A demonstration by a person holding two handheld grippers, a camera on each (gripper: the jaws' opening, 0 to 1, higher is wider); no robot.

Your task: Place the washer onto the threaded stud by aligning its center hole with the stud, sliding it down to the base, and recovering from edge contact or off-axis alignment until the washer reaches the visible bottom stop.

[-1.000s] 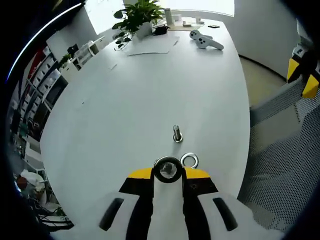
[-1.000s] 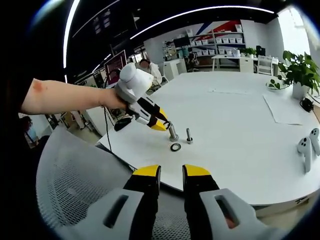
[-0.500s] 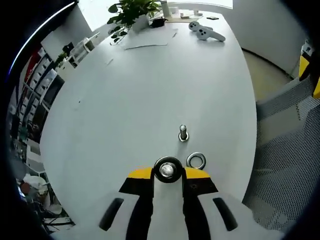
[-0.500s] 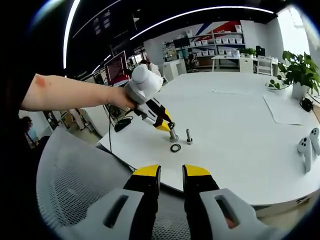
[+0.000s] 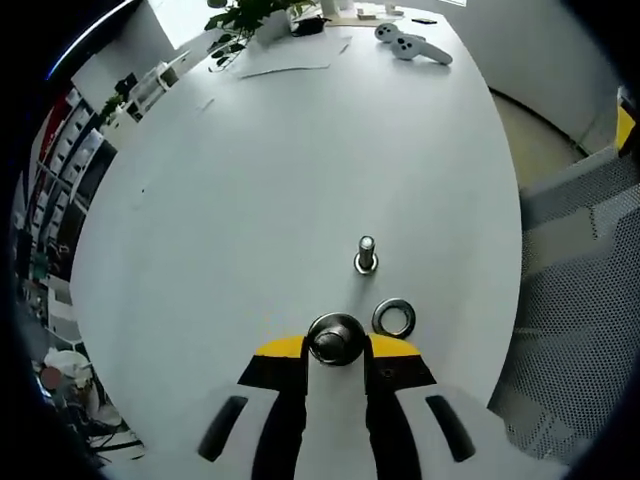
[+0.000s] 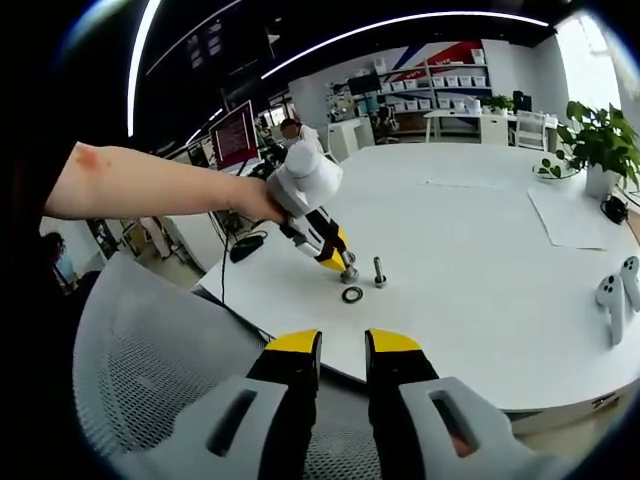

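Observation:
My left gripper (image 5: 335, 350) is shut on a round metal bolt (image 5: 335, 338), seen end-on between the yellow tips. A loose washer (image 5: 393, 318) lies flat on the white table (image 5: 250, 180), just right of the tips. Beyond it the threaded stud (image 5: 365, 254) stands upright and bare. In the right gripper view, a person's hand holds the left gripper (image 6: 340, 262) steeply over the table, with the bolt (image 6: 348, 270) at its tips, left of the stud (image 6: 379, 271) and above the washer (image 6: 352, 294). My right gripper (image 6: 343, 345) hangs open and empty off the table, over a mesh chair.
Two white controllers (image 5: 410, 45) and a sheet of paper (image 5: 290, 68) lie at the table's far end by a potted plant (image 5: 240, 15). A grey mesh chair (image 6: 150, 370) stands at the near table edge. Shelves (image 6: 440, 85) line the back wall.
The left gripper has moved closer to the stud and washer and tilted steeper, bringing the held bolt down toward the table. The right gripper has stayed still.

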